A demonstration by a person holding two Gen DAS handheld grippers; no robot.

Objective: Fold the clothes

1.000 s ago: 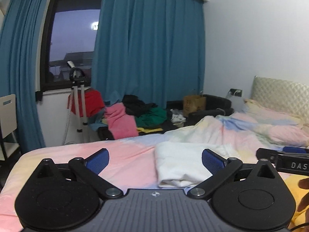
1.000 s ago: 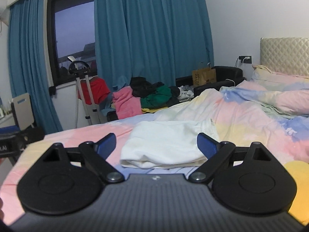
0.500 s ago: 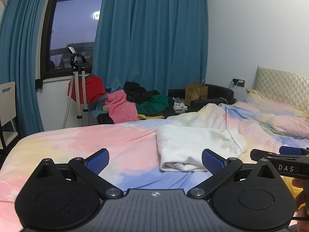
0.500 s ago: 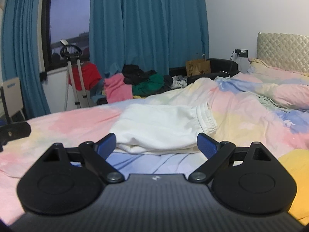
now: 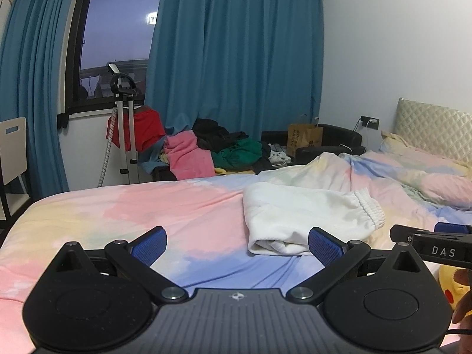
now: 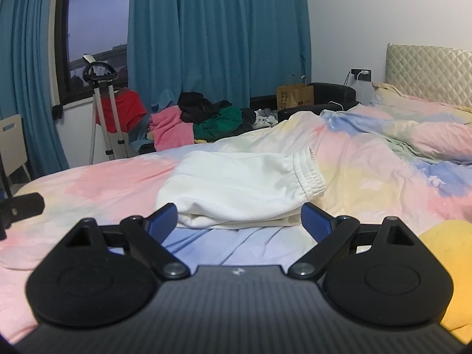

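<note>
Both grippers raised and empty; white garment folded on the bed.

Left gripper and right gripper have pulled back and risen over the last second, jaws spread wide, gripping nothing. The white garment lies doubled on the pastel bedspread, elastic waistband rightward, unchanged. Judged: fold released, this item near complete.

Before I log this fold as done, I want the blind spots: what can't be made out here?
- White garment: folded on the bed; both views hide its underside and far edge, so garment type is uncertain.
- Yellow item: cut by the right-wrist frame edge; unidentifiable.
- Right tongs: in the left view, cut off by the edge.
- Bag lettering: too small.
</note>
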